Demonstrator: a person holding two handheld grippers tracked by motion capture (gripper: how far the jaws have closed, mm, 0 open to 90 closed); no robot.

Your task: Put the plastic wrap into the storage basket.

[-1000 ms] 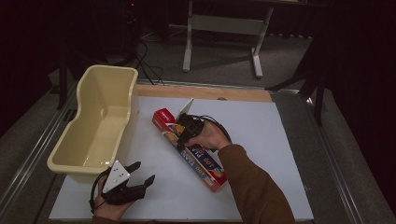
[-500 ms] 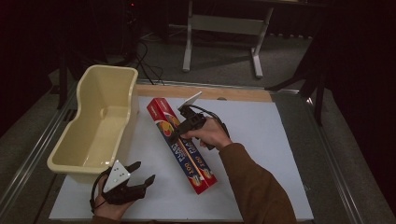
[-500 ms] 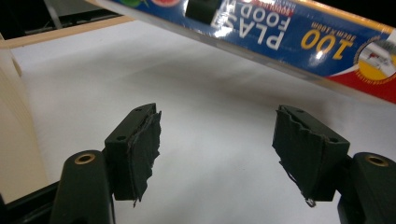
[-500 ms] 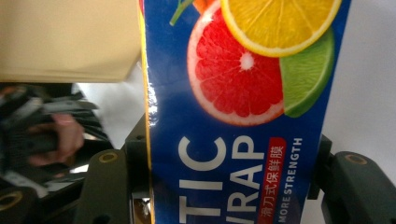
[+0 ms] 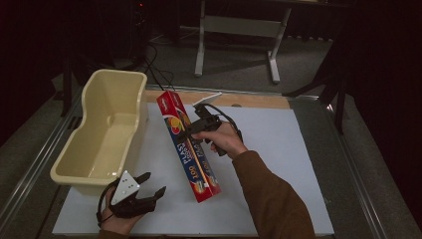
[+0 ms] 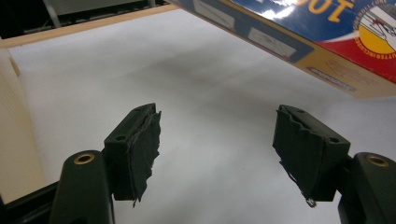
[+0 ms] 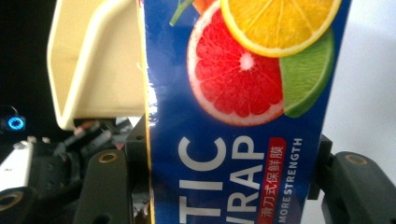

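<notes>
Table (image 5: 278,149): white sheet laid over a wooden top; all items borne on or held over it.

Tub (image 5: 107,132): cream plastic, open, at the left edge, seen empty.

Plastic wrap box (image 5: 188,144): long carton, raised off the sheet, long axis running from near the tub's far corner back toward the person; tub just to its left.

Right gripper (image 5: 191,130): jaws clamped across the box's width, nearer its far end.

Left gripper (image 5: 149,191): jaws spread, nothing held, beside the box's near end

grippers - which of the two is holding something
The right gripper: its jaws are shut on the plastic wrap box. The left gripper sits open by the tub, holding nothing.
</notes>
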